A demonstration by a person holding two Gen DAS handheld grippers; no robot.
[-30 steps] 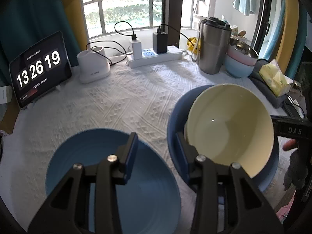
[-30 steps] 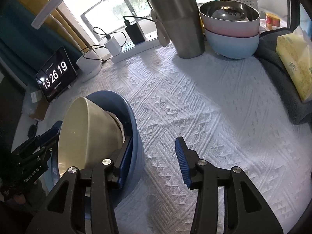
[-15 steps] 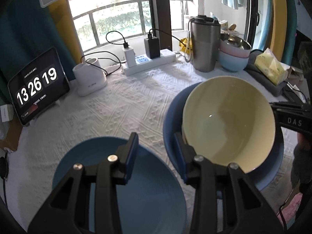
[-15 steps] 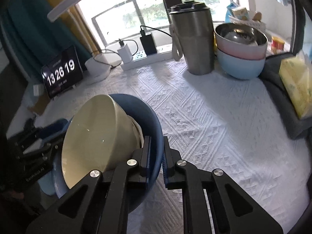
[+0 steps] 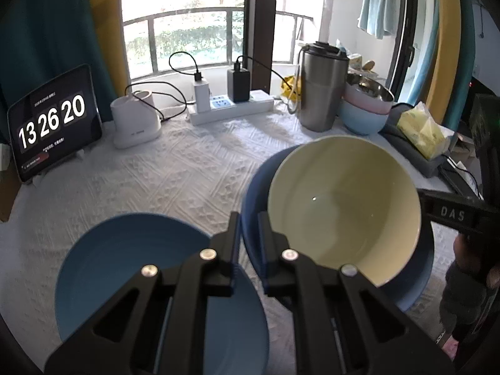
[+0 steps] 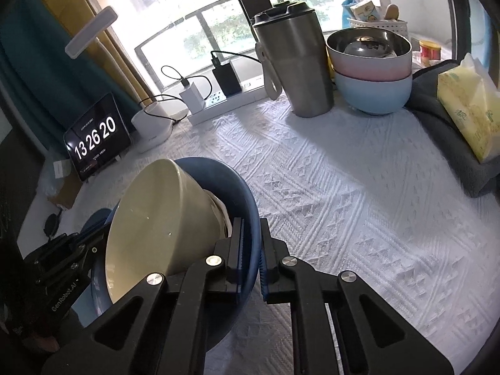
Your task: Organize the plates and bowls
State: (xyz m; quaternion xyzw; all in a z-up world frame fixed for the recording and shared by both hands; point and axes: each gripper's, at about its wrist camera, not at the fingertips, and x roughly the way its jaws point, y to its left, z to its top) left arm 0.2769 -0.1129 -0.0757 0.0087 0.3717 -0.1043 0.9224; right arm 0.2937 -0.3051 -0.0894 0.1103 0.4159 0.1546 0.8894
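A dark blue bowl (image 5: pixel 254 193) holds a tilted cream bowl (image 5: pixel 340 206). My left gripper (image 5: pixel 249 229) is shut on the blue bowl's near rim. My right gripper (image 6: pixel 250 243) is shut on the opposite rim of the same blue bowl (image 6: pixel 237 187), with the cream bowl (image 6: pixel 159 218) leaning inside it. The pair is held above the white cloth. A blue plate (image 5: pixel 140 265) lies on the cloth under and left of the left gripper.
At the back stand a steel tumbler (image 5: pixel 322 90), stacked pink and light blue bowls (image 6: pixel 372 75) with a steel bowl on top, a power strip (image 5: pixel 231 109), a white holder (image 5: pixel 134 125) and a clock tablet (image 5: pixel 53 122). A tissue pack (image 6: pixel 468 109) lies on a grey towel at right.
Both grippers have closed on the blue bowl's rim, the right one first, the left just now. The bowls have risen a little off the cloth.
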